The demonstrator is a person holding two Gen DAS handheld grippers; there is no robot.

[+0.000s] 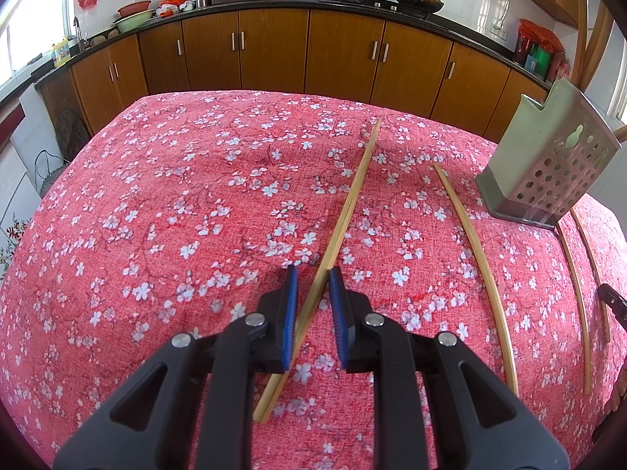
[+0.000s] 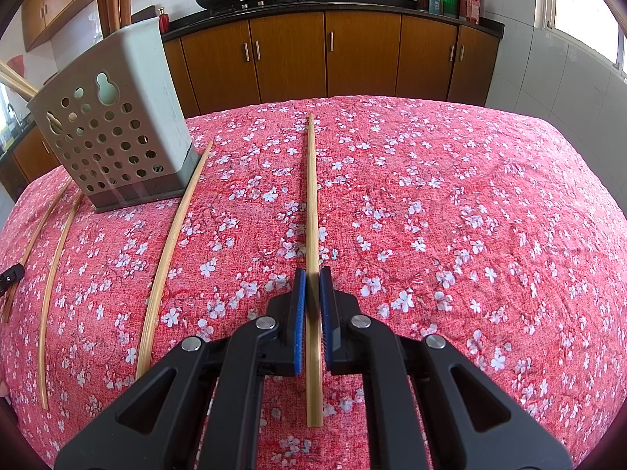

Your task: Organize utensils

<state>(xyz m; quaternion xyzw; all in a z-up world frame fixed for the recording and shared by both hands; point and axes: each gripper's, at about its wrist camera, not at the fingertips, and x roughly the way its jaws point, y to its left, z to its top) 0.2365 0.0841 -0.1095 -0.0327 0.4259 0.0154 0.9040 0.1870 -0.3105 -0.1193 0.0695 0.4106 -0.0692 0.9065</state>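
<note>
Several bamboo chopsticks lie on a red floral tablecloth. My left gripper (image 1: 312, 274) straddles one chopstick (image 1: 354, 192); its jaws stand a little apart, the right pad touching the stick. My right gripper (image 2: 312, 276) has its jaws closed in on another chopstick (image 2: 311, 196), which runs straight ahead between the pads. A grey-green perforated utensil holder (image 1: 548, 160) stands at the right in the left wrist view and at the far left in the right wrist view (image 2: 113, 129). More chopsticks lie beside it (image 1: 476, 262) (image 2: 172, 243).
Two thinner chopsticks (image 2: 51, 274) lie left of the holder. The other gripper's tip shows at each view's edge (image 1: 613, 301) (image 2: 9, 274). Brown kitchen cabinets (image 1: 274, 51) and a counter with woks stand beyond the table's far edge.
</note>
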